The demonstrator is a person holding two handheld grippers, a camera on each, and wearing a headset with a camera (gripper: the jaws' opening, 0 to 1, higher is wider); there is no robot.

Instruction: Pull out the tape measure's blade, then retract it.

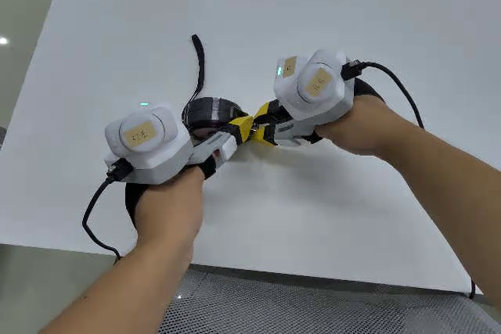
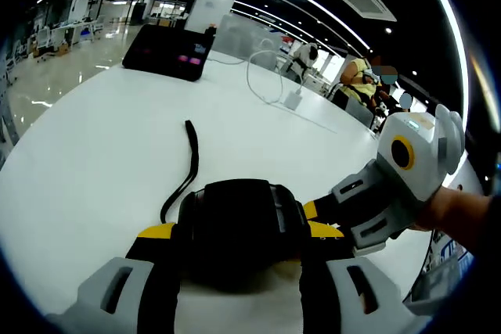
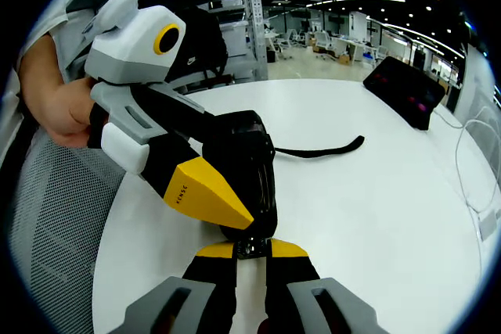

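Observation:
A black round tape measure (image 1: 211, 112) lies on the white table (image 1: 329, 217), its black wrist strap (image 1: 200, 56) trailing away toward the far side. My left gripper (image 1: 233, 131) is shut on the tape measure's body (image 2: 243, 205), one yellow-tipped jaw on each side. My right gripper (image 1: 263, 124) meets it from the right. In the right gripper view its jaws (image 3: 252, 254) are pinched on the small blade tip at the front of the case (image 3: 249, 170). No length of blade shows between the case and the right gripper.
The table's near edge (image 1: 258, 270) runs just below my hands, with a grey mesh seat (image 1: 313, 307) under it. At the far end sit a black tablet-like device (image 2: 168, 52) and a white cable (image 2: 270, 87). A person (image 2: 364, 76) sits beyond.

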